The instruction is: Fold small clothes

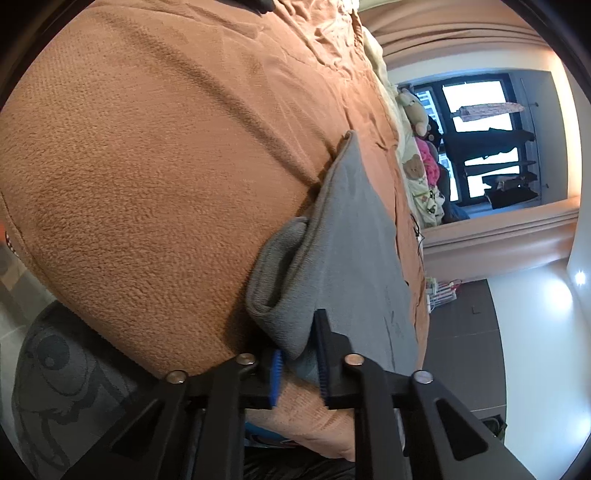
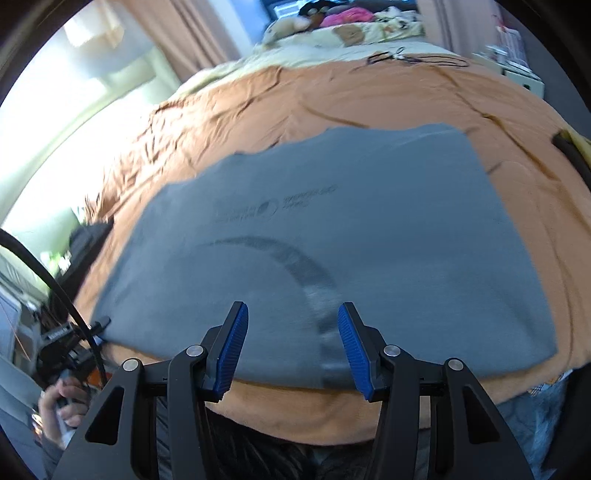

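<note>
A grey T-shirt [image 2: 332, 229] lies spread flat on an orange blanket [image 2: 369, 96], collar toward me, faint print on its chest. My right gripper [image 2: 293, 343] is open and empty, hovering over the shirt's near edge by the collar band. In the left wrist view the same grey shirt [image 1: 354, 236] is seen edge-on, and my left gripper [image 1: 301, 363] is shut on a bunched corner of it, by the sleeve opening [image 1: 280, 280]. The left gripper [image 2: 70, 336] also shows at the shirt's left corner in the right wrist view.
The orange blanket [image 1: 147, 166] covers the bed. Stuffed toys and a patterned pillow [image 2: 343, 26] lie at the bed's far end. Black cables [image 2: 417, 59] rest on the blanket beyond the shirt. A window [image 1: 480, 147] and curtains stand behind.
</note>
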### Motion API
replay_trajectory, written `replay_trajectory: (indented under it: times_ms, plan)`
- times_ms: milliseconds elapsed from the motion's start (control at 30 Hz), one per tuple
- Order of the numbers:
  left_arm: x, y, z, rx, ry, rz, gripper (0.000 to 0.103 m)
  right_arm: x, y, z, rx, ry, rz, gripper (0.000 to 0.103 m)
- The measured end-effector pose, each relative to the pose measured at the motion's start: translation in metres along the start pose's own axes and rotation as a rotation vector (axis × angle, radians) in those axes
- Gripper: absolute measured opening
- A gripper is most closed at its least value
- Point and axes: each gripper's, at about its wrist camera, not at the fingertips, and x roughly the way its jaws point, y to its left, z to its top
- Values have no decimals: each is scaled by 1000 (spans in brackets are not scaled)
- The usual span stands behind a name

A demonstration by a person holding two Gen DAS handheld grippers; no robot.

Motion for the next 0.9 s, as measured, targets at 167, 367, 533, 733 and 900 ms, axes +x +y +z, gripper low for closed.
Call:
replay_trajectory:
  times_ms: [167, 367, 533, 733, 900]
  plan:
    - [-2, 1, -1, 3, -2, 3, 9, 29, 8, 6, -70, 70, -20, 36]
    - [-4, 6, -2, -15, -4, -18, 7, 62, 23, 7, -163, 148, -87, 26]
    - [-8, 9, -3, -23, -5, -33, 7, 61, 31, 13, -209, 196, -103, 24]
    - [-9, 10, -4, -41, -5, -38, 7, 57, 36, 30, -210, 164, -85, 22]
    - [-9, 8, -4, -59, -8, -28, 7, 83, 32, 40, -194, 179, -100, 22]
